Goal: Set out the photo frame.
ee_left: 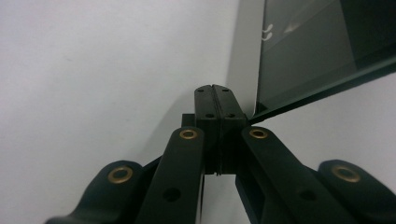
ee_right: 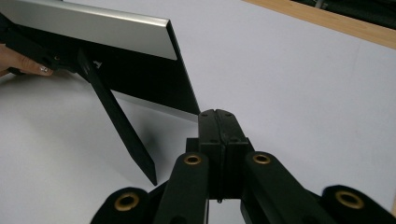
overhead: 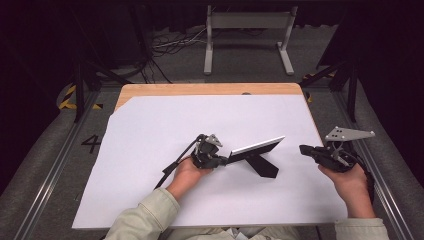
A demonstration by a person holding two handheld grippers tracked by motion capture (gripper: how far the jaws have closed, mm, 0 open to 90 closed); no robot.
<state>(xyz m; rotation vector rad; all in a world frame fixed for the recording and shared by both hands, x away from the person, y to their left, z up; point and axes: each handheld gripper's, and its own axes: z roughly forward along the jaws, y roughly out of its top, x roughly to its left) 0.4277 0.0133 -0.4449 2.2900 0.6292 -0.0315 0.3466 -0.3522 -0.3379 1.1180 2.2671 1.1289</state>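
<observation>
Tipping is my main worry, starting from the nearest contact: the left gripper [overhead: 224, 160], in my left hand [overhead: 187, 172] close to the near side of the white sheet [overhead: 150, 130], has its 2 jaws clenched flat against each other. In the left gripper view the corner of the picture frame [ee_left: 303, 46] sits against the side of the tips rather than between them (I cannot tell whether any sliver of it is pinched). The frame [overhead: 257, 146] stands tilted near the middle of the sheet, propped on 1 black stand leg [overhead: 262, 166] that splays toward me. With contact at just 1 corner, I judge that a sideways nudge could pivot the frame around that leg, fold the leg under, or drop the glass face flat; the smooth sheet would let the foot skid. The right gripper [overhead: 302, 148] is also clenched on nothing and hovers well apart from the frame's right end, near the sheet's right edge, so it steadies nothing for now. Beyond the frame the sheet lies bare up to the wooden table [overhead: 210, 89] rim, which gives plenty of room to slide away from me; on the right there is little margin before the drop to the floor.
</observation>
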